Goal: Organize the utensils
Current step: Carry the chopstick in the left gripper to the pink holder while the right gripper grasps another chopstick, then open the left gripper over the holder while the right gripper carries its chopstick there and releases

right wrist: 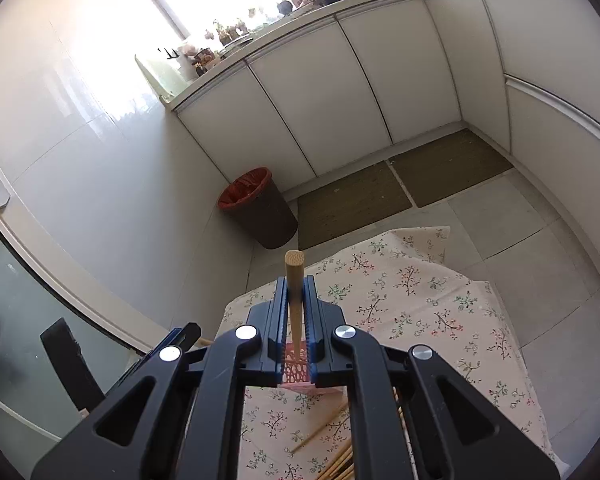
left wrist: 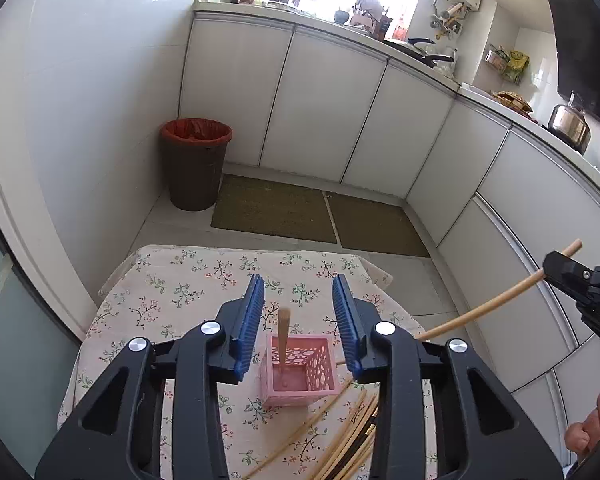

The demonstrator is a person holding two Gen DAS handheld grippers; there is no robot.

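My left gripper is open above a pink perforated holder on the flowered tablecloth. One wooden chopstick stands in the holder between the blue pads without touching either. Several loose chopsticks lie on the cloth just right of the holder. My right gripper is shut on another wooden chopstick, held up above the holder. In the left wrist view that right gripper hangs at the right edge, its chopstick slanting down toward the table.
A brown bin with a red liner stands in the corner beyond the table. Two green mats lie on the floor before white cabinets. A person's hand shows at the lower right. The table's far edge drops to tile.
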